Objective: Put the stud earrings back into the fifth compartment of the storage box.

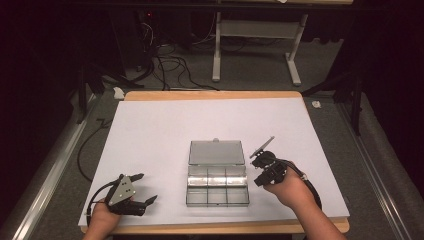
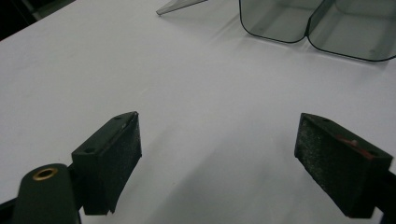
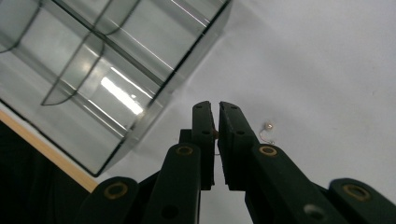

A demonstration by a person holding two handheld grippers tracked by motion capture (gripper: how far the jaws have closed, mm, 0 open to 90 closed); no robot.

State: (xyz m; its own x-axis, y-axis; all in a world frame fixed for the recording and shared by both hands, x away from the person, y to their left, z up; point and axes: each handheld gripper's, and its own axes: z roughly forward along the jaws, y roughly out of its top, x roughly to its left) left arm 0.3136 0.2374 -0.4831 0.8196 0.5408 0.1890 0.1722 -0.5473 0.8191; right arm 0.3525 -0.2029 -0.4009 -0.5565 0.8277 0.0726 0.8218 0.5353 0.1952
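In the high view, the left gripper (image 1: 148, 188) is seen left of the clear compartment box (image 1: 217, 172), jaws wide apart. In the right gripper view, the right gripper (image 3: 215, 109) (jaws pressed together on a thin wire (image 3: 215, 135)) is held beside the box (image 3: 107, 70), near a small earring (image 3: 268, 127).

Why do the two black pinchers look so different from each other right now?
The left gripper has its jaws spread wide with nothing between them; the right gripper is pinched shut on something tiny.
The left gripper sits low by the table's near edge; the right gripper is beside the clear box.
Both are black and hand-held.
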